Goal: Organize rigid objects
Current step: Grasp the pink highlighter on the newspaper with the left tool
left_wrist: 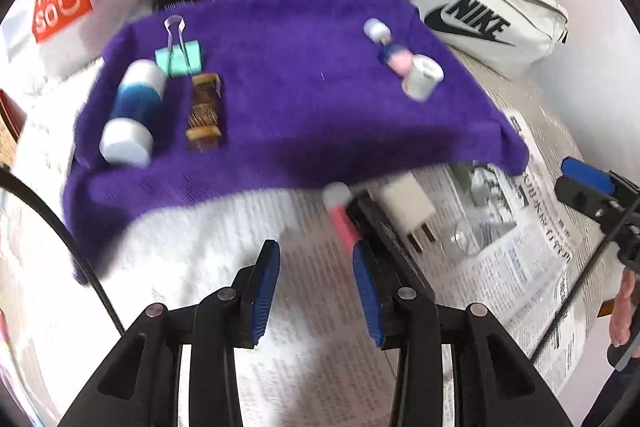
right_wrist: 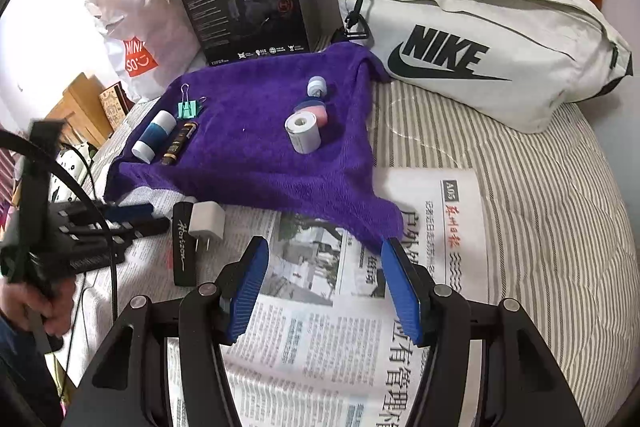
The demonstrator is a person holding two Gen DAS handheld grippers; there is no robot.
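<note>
On the purple towel lay a blue-and-white tube, battery, green binder clip and tape roll. Just off its near edge sat a white charger. The left gripper and right gripper stood apart, empty.

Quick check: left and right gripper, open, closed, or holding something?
Left gripper: open, nothing between its blue pads.
Right gripper: open, empty, over the printed newspaper.

Binder clip, battery and tape roll on the towel; charger before it, on newspaper.
</note>
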